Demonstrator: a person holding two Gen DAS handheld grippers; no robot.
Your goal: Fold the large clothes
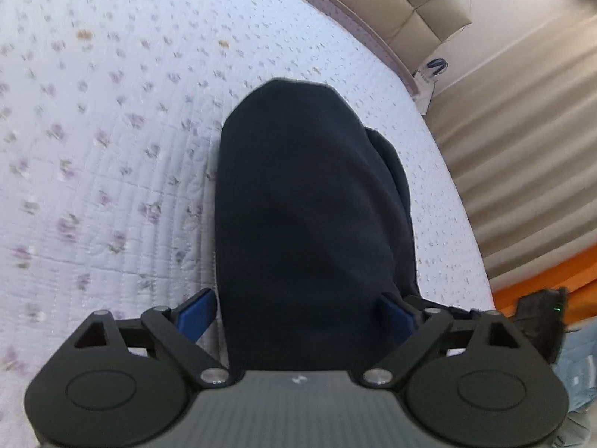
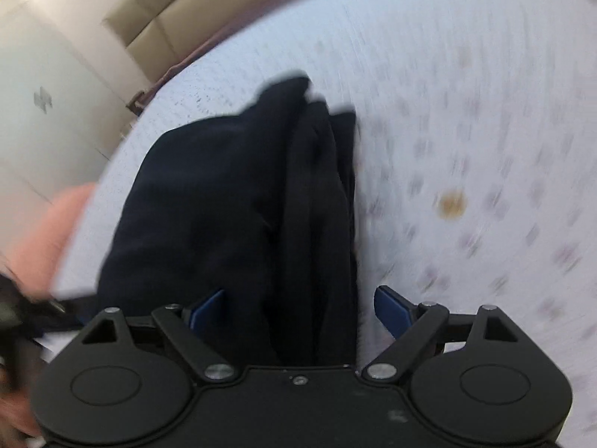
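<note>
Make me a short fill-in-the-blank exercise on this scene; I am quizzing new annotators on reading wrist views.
1. The dark garment lies on a quilt printed with small ____.
2. The fingers of the left gripper have pads coloured ____.
3. Both grippers, left and right gripper, stand ____, not pressing the cloth.
4. In the right wrist view a ____ stain marks the quilt.

Missing words: flowers; blue; open; brown

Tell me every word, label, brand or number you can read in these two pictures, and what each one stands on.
No text can be read in either view.
Small white mark on the left gripper's grey body: too small to read.
Dark blue mark on a white thing beyond the bed: a scribble, no clear letters.
Grey mark on the wall panel: blurred.
The dark garment shows no label.
</note>
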